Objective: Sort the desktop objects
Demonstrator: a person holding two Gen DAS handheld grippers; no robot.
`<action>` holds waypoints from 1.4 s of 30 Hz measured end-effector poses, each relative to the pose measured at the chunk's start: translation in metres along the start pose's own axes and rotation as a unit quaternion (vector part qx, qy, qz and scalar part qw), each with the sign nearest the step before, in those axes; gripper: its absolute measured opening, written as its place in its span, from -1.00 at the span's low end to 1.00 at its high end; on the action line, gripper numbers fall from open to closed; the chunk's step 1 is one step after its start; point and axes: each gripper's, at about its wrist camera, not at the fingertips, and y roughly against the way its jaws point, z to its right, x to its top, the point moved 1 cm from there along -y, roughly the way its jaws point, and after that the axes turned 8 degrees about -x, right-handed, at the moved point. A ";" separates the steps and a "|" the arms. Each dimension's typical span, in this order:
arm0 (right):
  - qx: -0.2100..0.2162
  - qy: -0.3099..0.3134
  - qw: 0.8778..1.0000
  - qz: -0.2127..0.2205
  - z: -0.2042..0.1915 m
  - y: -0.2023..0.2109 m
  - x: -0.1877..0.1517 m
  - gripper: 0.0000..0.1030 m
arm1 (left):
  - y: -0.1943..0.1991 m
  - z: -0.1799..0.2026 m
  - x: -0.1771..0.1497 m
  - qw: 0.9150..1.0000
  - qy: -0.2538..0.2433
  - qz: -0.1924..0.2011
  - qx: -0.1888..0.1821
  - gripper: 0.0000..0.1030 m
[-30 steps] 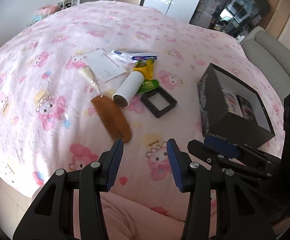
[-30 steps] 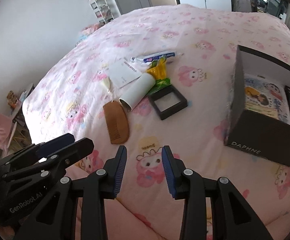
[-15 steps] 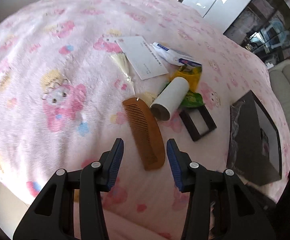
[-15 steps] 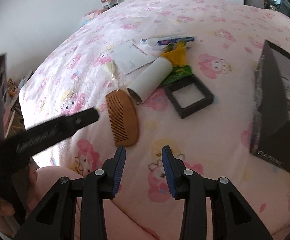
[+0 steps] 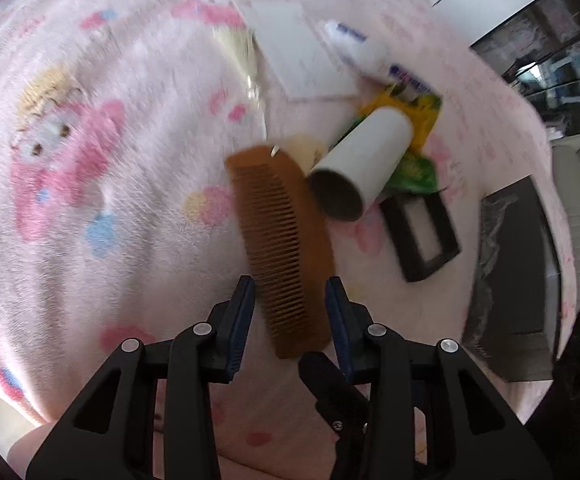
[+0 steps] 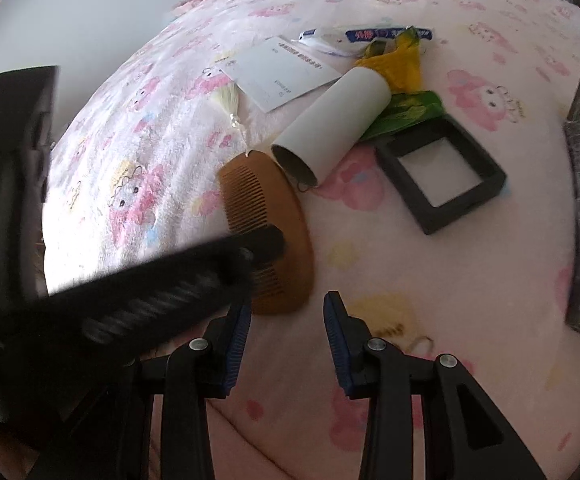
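- Pink cartoon-print blanket: covers the surface under everything.
- Black box: open, right of the comb; contents not visible.
- Wooden comb: brown, fine-toothed, curved back, flat on the blanket.
- White tube: open end touching the comb's far end.
- Left gripper: jaws apart, straddling the comb's near end, gripping nothing.
- Right gripper: jaws apart, empty, near the comb.

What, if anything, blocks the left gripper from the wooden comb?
Nothing visible. The left gripper is open with the wooden comb lying between its fingers; the white roll sits beside the comb's far end.
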 end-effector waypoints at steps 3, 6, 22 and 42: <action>0.000 -0.003 1.000 -0.003 0.004 -0.011 0.001 -0.34 | -0.008 0.000 0.001 1.000 0.003 -0.011 0.004 -0.31; 0.001 -0.004 1.000 0.007 0.007 -0.010 -0.001 -0.44 | -0.008 0.002 -0.001 1.000 -0.001 -0.018 -0.011 -0.31; -0.031 -0.087 0.995 0.043 0.068 0.038 -0.015 -0.62 | 0.005 0.004 -0.009 0.998 0.013 0.000 -0.063 -0.40; 0.001 -0.070 0.998 0.010 0.054 0.036 -0.007 -0.29 | 0.012 0.004 -0.020 0.996 0.018 -0.005 -0.088 0.09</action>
